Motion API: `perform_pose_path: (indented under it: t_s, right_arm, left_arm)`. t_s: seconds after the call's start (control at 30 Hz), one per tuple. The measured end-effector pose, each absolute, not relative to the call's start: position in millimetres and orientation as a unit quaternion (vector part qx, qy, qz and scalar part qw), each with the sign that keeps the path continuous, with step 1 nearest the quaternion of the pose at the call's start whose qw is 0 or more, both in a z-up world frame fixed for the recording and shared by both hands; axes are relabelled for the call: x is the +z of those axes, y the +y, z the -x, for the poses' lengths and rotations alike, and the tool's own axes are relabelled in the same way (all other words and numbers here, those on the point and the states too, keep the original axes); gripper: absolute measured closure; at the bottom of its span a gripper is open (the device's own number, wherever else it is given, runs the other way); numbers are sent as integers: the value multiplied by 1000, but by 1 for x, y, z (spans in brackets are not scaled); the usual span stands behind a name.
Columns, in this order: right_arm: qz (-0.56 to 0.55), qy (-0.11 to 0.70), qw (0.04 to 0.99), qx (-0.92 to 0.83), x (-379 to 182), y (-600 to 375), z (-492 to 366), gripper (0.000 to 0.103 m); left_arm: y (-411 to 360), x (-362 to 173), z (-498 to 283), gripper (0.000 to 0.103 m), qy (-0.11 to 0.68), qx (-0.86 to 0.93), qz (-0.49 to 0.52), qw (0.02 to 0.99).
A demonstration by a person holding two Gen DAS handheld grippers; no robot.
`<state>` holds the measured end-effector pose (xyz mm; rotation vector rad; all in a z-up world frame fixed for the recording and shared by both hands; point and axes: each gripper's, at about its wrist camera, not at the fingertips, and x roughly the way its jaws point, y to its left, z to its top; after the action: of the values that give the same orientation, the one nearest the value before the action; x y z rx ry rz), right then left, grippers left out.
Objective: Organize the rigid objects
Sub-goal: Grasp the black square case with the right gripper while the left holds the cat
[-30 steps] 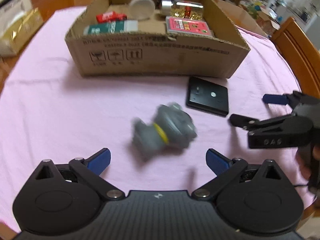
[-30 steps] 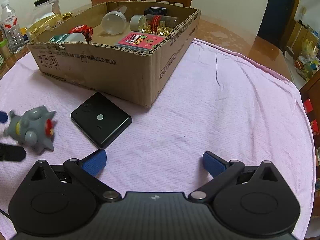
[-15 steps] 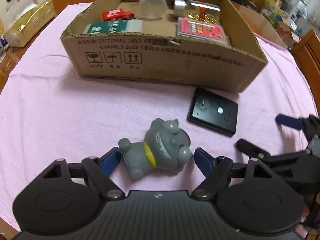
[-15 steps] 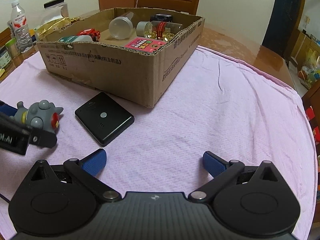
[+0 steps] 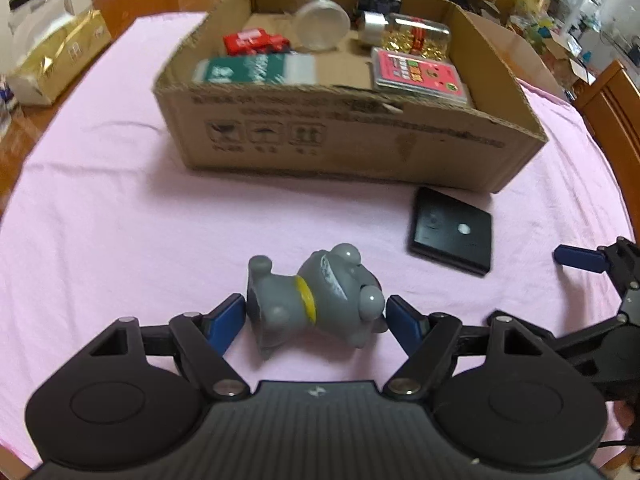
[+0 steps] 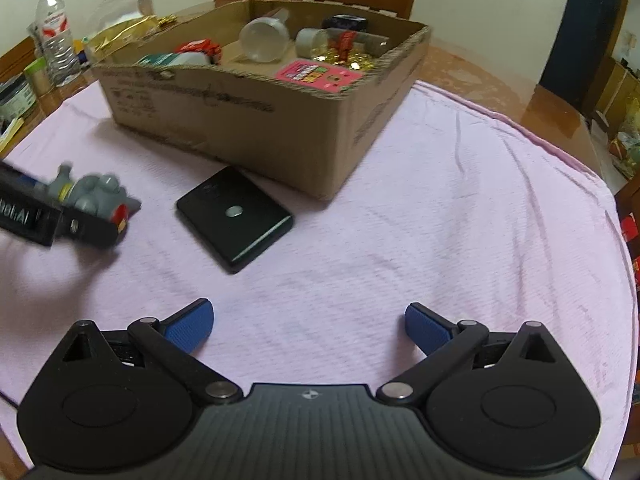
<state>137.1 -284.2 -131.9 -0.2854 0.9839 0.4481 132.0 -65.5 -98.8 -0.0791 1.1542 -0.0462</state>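
Observation:
A grey toy figure with a yellow collar (image 5: 316, 300) lies on its side between the blue pads of my left gripper (image 5: 314, 316), which is shut on it just above the pink cloth. It also shows in the right wrist view (image 6: 94, 196), at the far left. A flat black square device (image 5: 450, 236) lies on the cloth in front of the cardboard box (image 5: 360, 152); the right wrist view shows the device (image 6: 234, 218) too. My right gripper (image 6: 308, 324) is open and empty, above bare cloth nearer than the device.
The box (image 6: 256, 128) holds a red toy car (image 5: 256, 42), a green-white packet (image 5: 256, 70), a clear jar (image 5: 320, 26), a bottle of gold beads (image 5: 408, 36) and a pink card (image 5: 418, 76). Bottles and a gold bag (image 6: 120, 34) stand off the cloth at left.
My left gripper has moved forward around the grey toy and closed on it. The toy has stopped rolling. The right gripper has drawn back a little and stays open.

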Motion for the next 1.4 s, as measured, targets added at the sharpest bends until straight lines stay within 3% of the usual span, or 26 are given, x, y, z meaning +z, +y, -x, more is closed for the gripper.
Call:
perform_pose_path:
  t_s: [0.37, 0.93, 1.13, 1.3, 1.4]
  right_arm:
    - [118, 461, 845, 246, -131, -227, -137, 3]
    - [116, 449, 861, 207, -134, -193, -160, 6]
    - [116, 450, 864, 194, -135, -188, -163, 7]
    - [114, 447, 869, 179, -134, -186, -168, 14]
    - [110, 443, 873, 170, -132, -185, -171, 27]
  left_arm:
    - [-26, -106, -138, 26, 544, -83, -33, 834]
    - [-5, -109, -151, 22, 558, -73, 37, 826]
    - [-9, -109, -150, 28, 559, -73, 15, 826]
    - [-3, -109, -152, 28, 560, -73, 9, 825]
    - [-4, -109, -153, 28, 559, -75, 4, 826]
